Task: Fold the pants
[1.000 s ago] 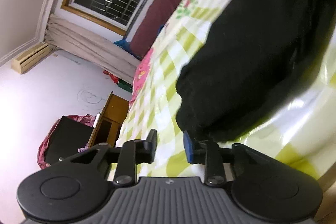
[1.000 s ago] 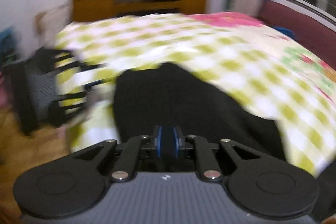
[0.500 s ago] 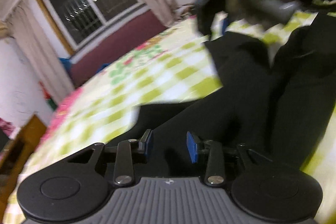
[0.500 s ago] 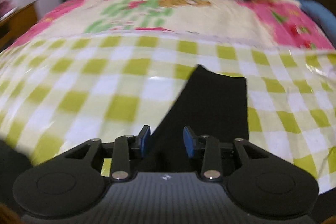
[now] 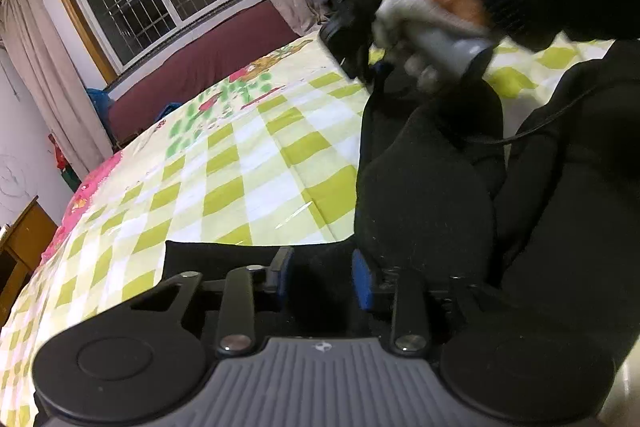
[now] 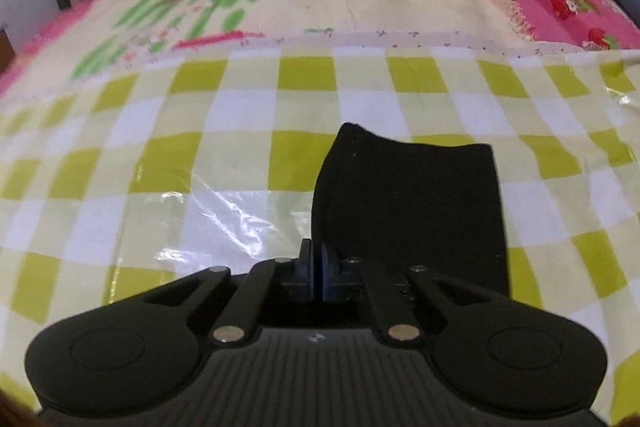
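pants are matt black cloth, kinda fuzzy. checked cover on the bed looks like glossy crinkly plastic. grippers' bodies are matt black plastic with shiny metal screws. far left cabinet is wood.

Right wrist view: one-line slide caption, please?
Right gripper shut at the black pants edge on the checked bed cover.

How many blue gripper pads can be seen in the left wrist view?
2: one pad left of the black pants fabric, one pad right of it. The right gripper's pads are blurred.
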Demonstrator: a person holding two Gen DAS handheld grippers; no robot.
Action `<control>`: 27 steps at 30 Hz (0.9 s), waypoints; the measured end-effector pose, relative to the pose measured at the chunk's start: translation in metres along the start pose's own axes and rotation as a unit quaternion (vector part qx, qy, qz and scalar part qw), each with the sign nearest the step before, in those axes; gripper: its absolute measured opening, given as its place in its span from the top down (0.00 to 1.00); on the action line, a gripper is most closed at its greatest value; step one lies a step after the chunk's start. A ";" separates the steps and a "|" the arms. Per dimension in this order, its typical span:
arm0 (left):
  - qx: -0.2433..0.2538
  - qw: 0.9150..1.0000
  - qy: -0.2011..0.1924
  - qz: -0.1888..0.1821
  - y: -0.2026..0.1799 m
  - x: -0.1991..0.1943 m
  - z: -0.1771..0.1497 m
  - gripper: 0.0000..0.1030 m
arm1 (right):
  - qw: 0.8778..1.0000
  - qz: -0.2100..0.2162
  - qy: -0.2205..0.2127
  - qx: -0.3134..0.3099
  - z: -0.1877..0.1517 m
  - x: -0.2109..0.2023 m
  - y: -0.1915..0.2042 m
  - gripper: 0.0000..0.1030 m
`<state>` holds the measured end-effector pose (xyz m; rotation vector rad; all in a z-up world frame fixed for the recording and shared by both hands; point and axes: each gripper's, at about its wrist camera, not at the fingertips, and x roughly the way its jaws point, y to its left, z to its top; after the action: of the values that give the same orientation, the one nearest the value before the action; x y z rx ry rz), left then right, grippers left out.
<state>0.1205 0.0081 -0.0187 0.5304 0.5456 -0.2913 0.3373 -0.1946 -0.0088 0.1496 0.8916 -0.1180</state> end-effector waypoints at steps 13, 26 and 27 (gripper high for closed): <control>0.041 0.997 -0.052 -0.027 -0.035 -0.055 0.027 0.69 | 0.967 0.106 -0.149 0.177 -0.095 -0.247 -0.191 0.97; 0.184 0.980 -0.026 -0.067 -0.122 -0.063 0.018 0.68 | 0.921 0.118 -0.072 0.364 -0.238 -0.206 -0.286 0.88; 0.188 0.980 -0.025 -0.066 -0.124 -0.062 0.019 0.68 | 0.918 0.123 -0.081 0.368 -0.236 -0.206 -0.288 0.86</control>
<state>0.0284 -0.0967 -0.0196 0.8510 0.4796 -0.5392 -0.0191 -0.4274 -0.0173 0.9403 0.6196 -0.2248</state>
